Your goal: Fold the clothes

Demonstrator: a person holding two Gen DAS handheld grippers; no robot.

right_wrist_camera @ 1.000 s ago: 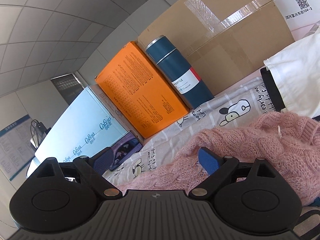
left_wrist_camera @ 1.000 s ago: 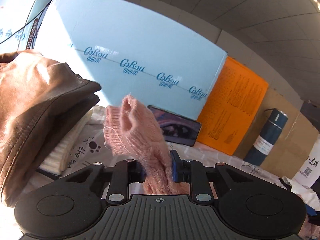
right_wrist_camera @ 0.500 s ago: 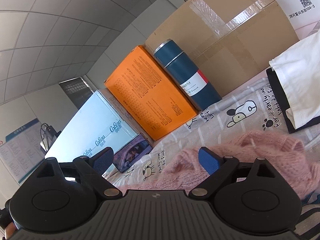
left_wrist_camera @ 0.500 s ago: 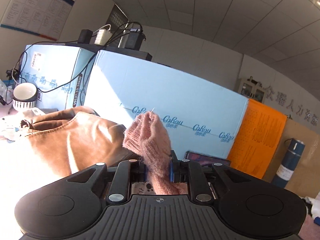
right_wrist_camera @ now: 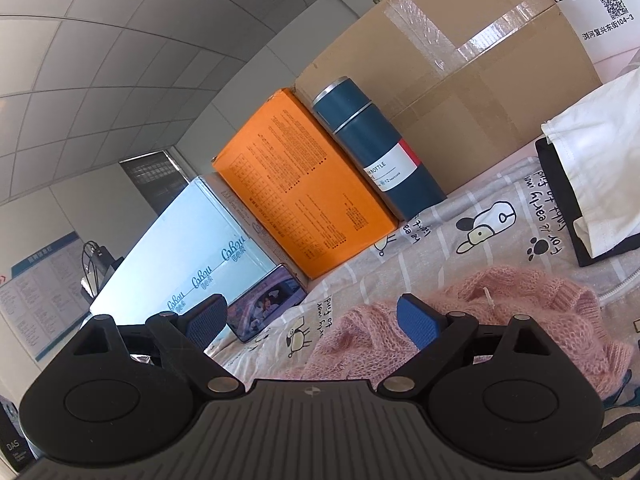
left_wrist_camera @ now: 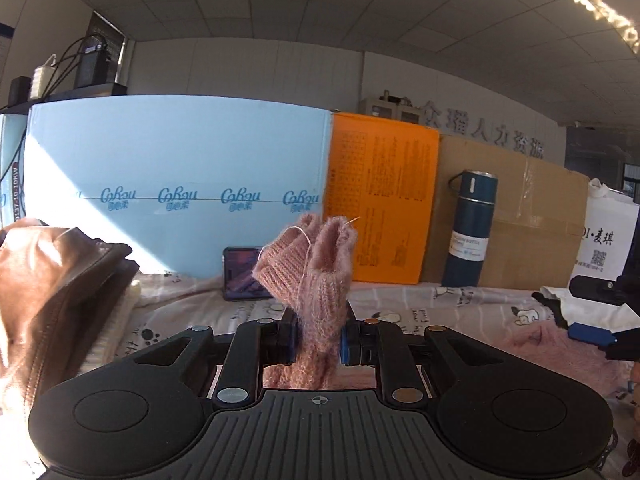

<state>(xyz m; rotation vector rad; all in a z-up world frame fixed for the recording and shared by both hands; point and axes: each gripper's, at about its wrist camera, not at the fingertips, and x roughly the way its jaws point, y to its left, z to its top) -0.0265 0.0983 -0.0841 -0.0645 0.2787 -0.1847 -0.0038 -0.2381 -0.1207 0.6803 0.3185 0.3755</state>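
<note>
Since a second ago you have swung your left claw from the leaning view of the pale blue box round to level, so the whole back row now faces it, and the pink cuff has come along in its grip. Your right claw has barely shifted.

Nearest you, the left claw's jaws are pinched on the ribbed cuff of the pink knit sweater, which stands up above the fingers with a loose thread trailing. The rest of the sweater lies bunched on the worktop under your right claw, whose jaws stand wide apart and grip nothing.

The worktop is covered by a cartoon-print sheet. To the left sits a brown leather jacket on a folded cream knit; to the right, white cloth lies on a dark garment.

Further back, a phone leans against the pale blue box. Beside that stand an orange box, a blue flask and a taped cardboard carton. Behind them are a white wall and a tiled ceiling.
</note>
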